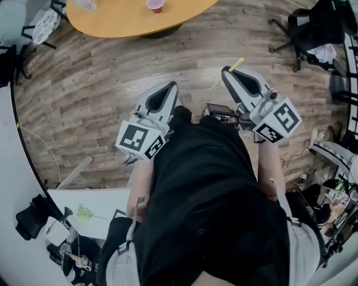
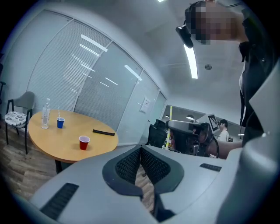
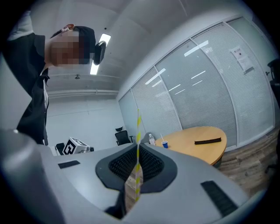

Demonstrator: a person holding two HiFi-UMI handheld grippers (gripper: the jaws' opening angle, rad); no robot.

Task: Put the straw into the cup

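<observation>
Standing well apart from the oval table (image 1: pixel 128 22) at 12 o'clock, the person holds both grippers over the wood floor. The left gripper (image 1: pixel 169 89) is pressed together on nothing. The right gripper (image 1: pixel 228 71) pinches the striped straw (image 1: pixel 238 62) partway up. The red cup (image 1: pixel 155 5) waits on the table. A long free end could swivel between the pads, miss the rim, or tip so light a cup.

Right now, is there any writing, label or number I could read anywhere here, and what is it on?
No text here can be read.
Paper sheet on the glass wall: print too small to read.
Marker cubes: black-and-white square patterns, no letters.
Red cup and blue cup: no print visible.
</observation>
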